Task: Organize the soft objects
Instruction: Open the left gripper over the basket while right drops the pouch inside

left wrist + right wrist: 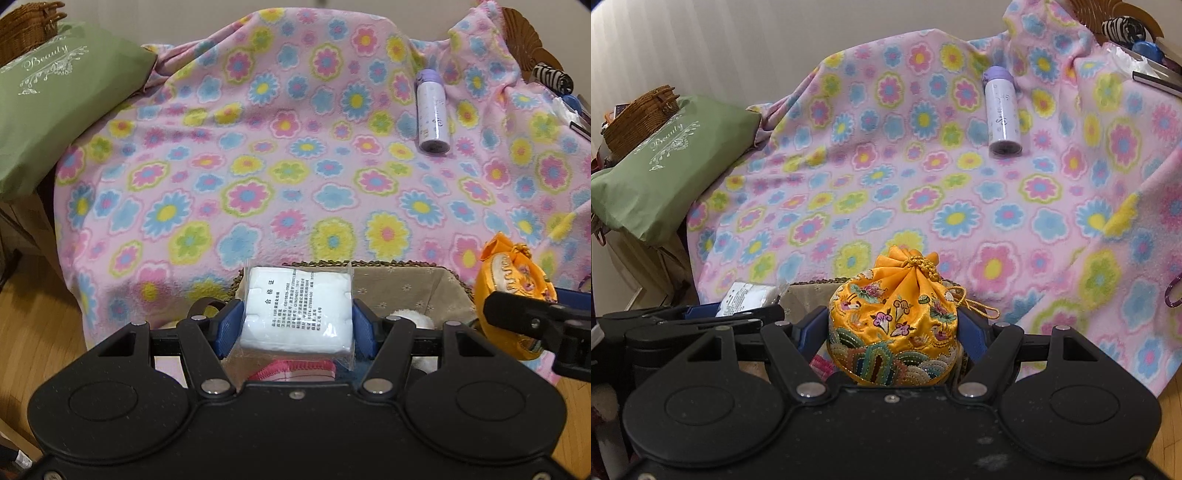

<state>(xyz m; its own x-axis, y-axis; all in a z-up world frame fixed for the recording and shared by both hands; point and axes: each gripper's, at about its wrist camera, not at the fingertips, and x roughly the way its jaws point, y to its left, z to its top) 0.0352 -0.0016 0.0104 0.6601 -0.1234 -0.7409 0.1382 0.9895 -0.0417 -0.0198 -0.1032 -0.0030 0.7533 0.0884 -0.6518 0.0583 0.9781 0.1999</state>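
My left gripper (297,325) is shut on a white packet of cotton pads (297,306) wrapped in clear plastic with printed text; its blue pads (231,326) press both sides. Below it stands a woven basket (410,291) with a beige flowered lining, holding a white plush item (410,319) and something pink knitted (291,369). My right gripper (894,332) is shut on a yellow embroidered drawstring pouch (894,314), held beside the packet over the basket (809,291). The pouch (511,291) and the packet (746,297) each show in the other view.
A pink flower-patterned blanket (295,166) covers the furniture behind the basket. On it lies a white and purple bottle (433,110). A green bag marked "Beauty" (55,110) and a wicker basket (29,29) sit at left. Clutter, including a zebra-striped item (552,79), lies at right.
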